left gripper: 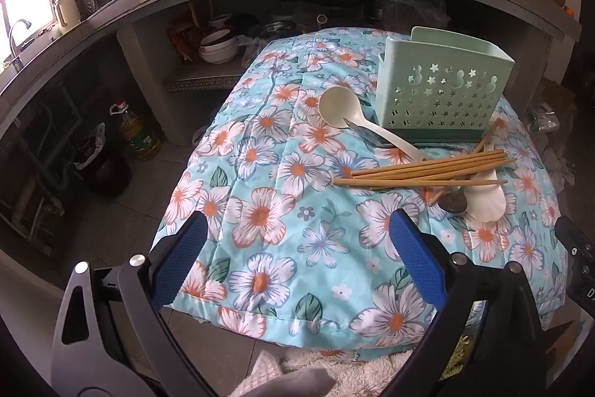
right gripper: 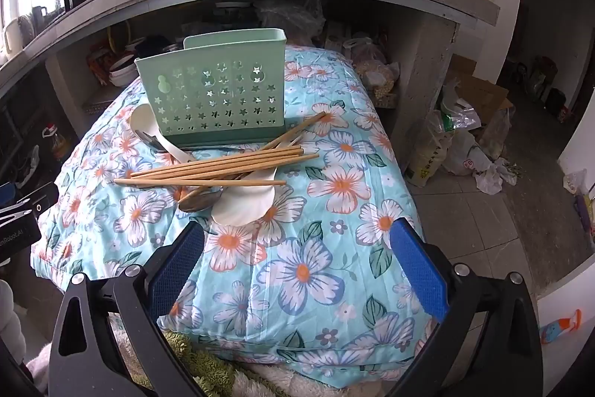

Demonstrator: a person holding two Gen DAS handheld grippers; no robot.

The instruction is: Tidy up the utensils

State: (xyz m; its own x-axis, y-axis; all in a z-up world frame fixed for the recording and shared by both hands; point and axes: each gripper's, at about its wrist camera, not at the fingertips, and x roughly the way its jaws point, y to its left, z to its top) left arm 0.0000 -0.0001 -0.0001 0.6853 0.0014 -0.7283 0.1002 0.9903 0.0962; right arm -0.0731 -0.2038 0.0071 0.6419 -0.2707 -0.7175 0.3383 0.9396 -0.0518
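Both hand-held grippers hover with jaws spread wide, nothing between them: left hand-held gripper [left gripper: 297,244] and right hand-held gripper [right gripper: 301,248], each low in its view. Ahead, mid-frame, bamboo chopsticks [right gripper: 223,166] lie piled across white spoons [right gripper: 245,203] and a metal spoon [right gripper: 199,201] on the floral cloth [right gripper: 305,270]. Just behind stands the green utensil holder [right gripper: 212,92]; its inside can't be seen from here.

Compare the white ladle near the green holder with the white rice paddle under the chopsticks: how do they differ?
The white ladle has a deep round bowl, while the white rice paddle has a flat, wide blade. The ladle lies beside the green holder; the paddle lies nearer the grippers. The chopsticks cross only the ladle's handle end but cover much of the paddle. Both are white and lie on the floral cloth.
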